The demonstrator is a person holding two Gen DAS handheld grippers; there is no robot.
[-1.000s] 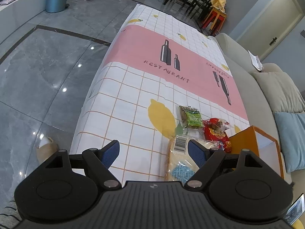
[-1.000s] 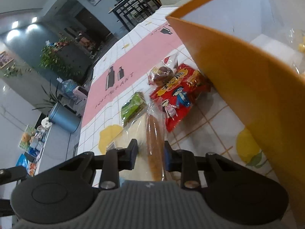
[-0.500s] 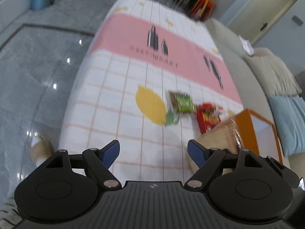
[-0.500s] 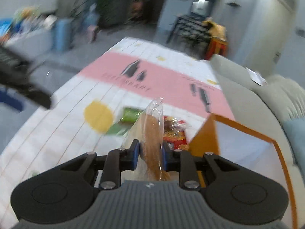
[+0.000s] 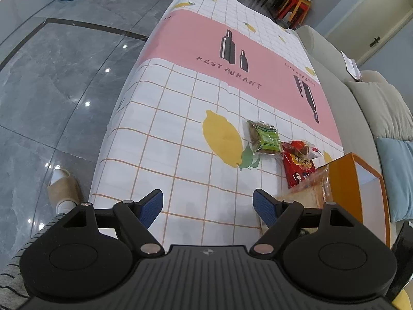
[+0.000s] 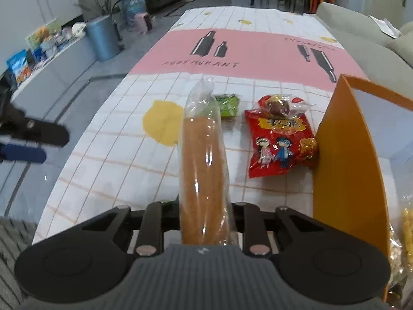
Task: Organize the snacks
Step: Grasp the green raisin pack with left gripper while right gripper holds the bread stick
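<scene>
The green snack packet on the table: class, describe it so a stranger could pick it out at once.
Start at the tall orange cardboard box standing at the right edge of the checked, lemon-printed tablecloth. Beside it lies a large red crisp bag with cartoon children; the small green foil snack packet lies further left, near a printed yellow lemon. It is the only green wrapper, and the smallest.

Black hand-held gripper [image 5: 207, 205] with blue pads [image 5: 152, 205], silver screws.

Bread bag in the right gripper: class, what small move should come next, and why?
Probably carry it right, over the orange box wall. The right gripper is shut on the bread bag, held above the table, while the red snack bag and green packet lie outside the box.
</scene>
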